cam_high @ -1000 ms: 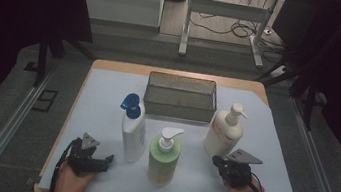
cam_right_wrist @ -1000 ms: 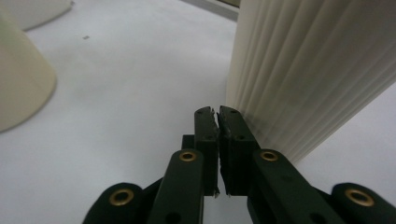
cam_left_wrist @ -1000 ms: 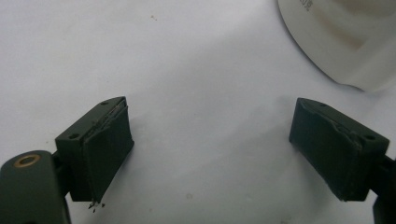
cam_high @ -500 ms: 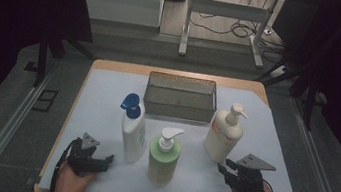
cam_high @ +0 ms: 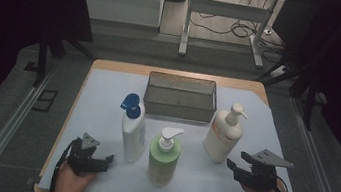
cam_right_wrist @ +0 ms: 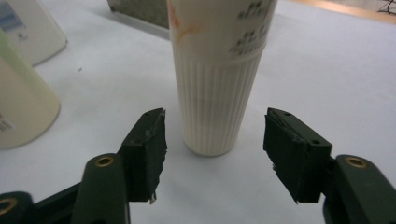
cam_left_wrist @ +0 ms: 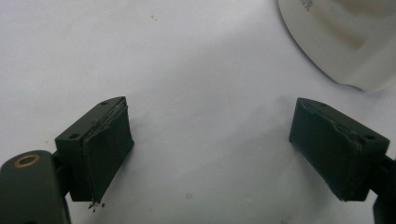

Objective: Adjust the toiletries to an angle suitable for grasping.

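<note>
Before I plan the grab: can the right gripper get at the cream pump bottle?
Probably yes. The right gripper has just been opening its jaws, nothing is between them, and the cream pump bottle stands straight ahead across bare table.

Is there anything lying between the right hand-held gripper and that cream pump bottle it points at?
No. In the right gripper view, only bare white table cover separates the right hand-held gripper from the cream pump bottle; its open jaws have just been opening.
</note>
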Available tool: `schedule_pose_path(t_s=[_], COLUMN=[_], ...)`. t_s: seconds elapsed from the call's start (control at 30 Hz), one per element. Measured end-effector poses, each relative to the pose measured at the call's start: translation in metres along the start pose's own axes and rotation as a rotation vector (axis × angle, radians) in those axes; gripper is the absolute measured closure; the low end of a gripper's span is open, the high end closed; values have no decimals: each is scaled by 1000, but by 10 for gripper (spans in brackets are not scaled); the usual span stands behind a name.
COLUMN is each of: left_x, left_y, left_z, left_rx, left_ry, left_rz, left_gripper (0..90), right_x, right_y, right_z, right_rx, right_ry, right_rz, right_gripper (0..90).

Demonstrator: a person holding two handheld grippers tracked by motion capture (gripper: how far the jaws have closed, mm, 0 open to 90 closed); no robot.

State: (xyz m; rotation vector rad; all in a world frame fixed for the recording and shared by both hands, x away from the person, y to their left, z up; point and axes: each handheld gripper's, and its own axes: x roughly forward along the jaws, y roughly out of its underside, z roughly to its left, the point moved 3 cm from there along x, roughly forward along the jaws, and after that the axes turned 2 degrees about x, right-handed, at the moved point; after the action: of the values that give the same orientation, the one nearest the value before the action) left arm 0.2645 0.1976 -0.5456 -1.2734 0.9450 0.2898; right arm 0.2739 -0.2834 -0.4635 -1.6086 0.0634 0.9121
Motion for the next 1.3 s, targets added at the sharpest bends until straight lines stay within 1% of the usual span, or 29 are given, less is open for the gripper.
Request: schedule_pose_path(t_s=[0.03,0.17,0.33,0.57,0.73,0.8,1.1,1.23,1.3], left_x=[0,0,0,0,0,0,0,0,0], left_y=[0,0,0,0,0,0,0,0,0], left_z=[0,0,0,0,0,0,0,0,0], left_rx=[-2,-1,0,0,-1,0,-1,1,2], left_ry=[1,-1,0,0,0,0,0,-1,-1], left_rz=[0,0,0,1,0,1,0,0,1], left_gripper=[126,126,126,126,126,126,126,126,126], right_x=[-1,-2,0,5,10,12,29,37,40], right_y=[-2,-8,-17,-28,-37,-40,-55,-60,-61], right_z=[-1,-2,-2,-3,-1,0,3,4,5], right_rx=[4,4,2,26,27,23,19,7,11], right_ry=[4,11,21,12,16,19,30,36,37], right_rz=[-3,-13,-19,-34,-38,-46,-40,-37,-33], right_gripper=[359,339,301,261,243,240,245,253,263])
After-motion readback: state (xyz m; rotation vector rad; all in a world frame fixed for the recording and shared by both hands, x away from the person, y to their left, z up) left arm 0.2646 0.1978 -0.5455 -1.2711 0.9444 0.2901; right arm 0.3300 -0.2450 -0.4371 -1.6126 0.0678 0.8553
